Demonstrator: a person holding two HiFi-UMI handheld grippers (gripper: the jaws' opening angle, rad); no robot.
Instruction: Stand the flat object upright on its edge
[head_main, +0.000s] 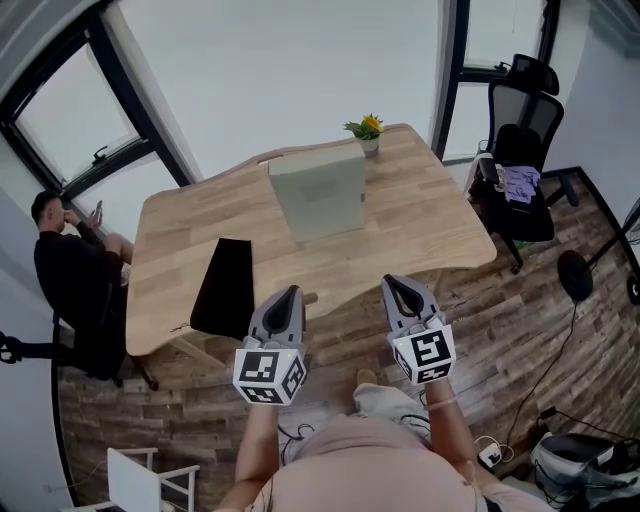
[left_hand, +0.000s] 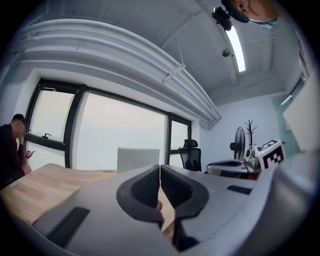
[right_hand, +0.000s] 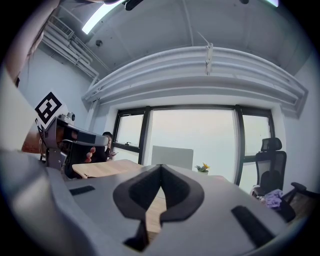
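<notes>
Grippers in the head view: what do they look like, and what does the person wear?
The left gripper and right gripper are matching grey shells tapering to a point, with black ridged pads inside. Each carries a white cube with black square markers at its rear. The person wears a pale beige top.

The left tool and right tool are moulded in grey, with black ribbed pads. A left cube and right cube, white with black squares, are mounted behind. A pale pink top, perhaps short-sleeved, is worn.
</notes>
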